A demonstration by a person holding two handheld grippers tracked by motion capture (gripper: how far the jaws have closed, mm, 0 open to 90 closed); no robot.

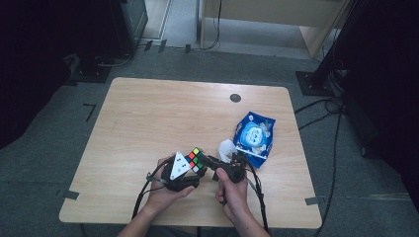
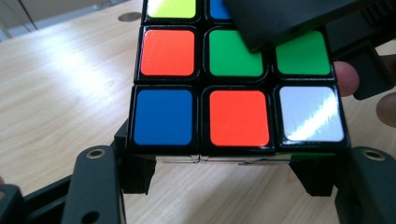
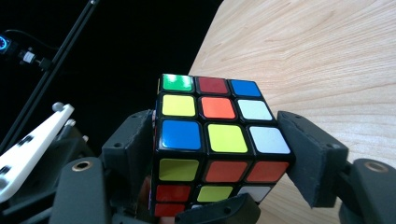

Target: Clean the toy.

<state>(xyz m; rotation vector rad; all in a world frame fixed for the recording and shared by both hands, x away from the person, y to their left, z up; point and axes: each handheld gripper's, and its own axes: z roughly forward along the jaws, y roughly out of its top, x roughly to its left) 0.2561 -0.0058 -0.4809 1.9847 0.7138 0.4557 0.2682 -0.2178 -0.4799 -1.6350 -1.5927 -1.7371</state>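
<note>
The puzzle cube (image 1: 195, 159) hangs just above the wooden table (image 1: 148, 118), near its front edge, caught between two hand-held tools. The left gripper (image 1: 190, 170) has it clamped: in the left gripper view its two black jaws press against the bottom layer of the cube (image 2: 233, 88) from either side, blue, orange and white stickers facing the camera, green and orange above them. The left hand (image 1: 165, 190) cradles that gripper from below, its grey three-cornered plate tilted toward the camera in the high view.

Over to the right gripper (image 1: 207, 163), which comes in from the cube's other side, held in the right hand (image 1: 232, 190). In the right gripper view its jaws flank the cube (image 3: 217, 140); the right-hand pad sits at the cube's side face, the left-hand one stands just beside the opposite face, and whether they press on it cannot be told from here. A fingertip (image 2: 346, 78) peeks past the cube's edge.

Further right on the table lie a blue-and-white packet (image 1: 254, 136) and, just beside it, a crumpled white wipe (image 1: 227, 148).
</note>
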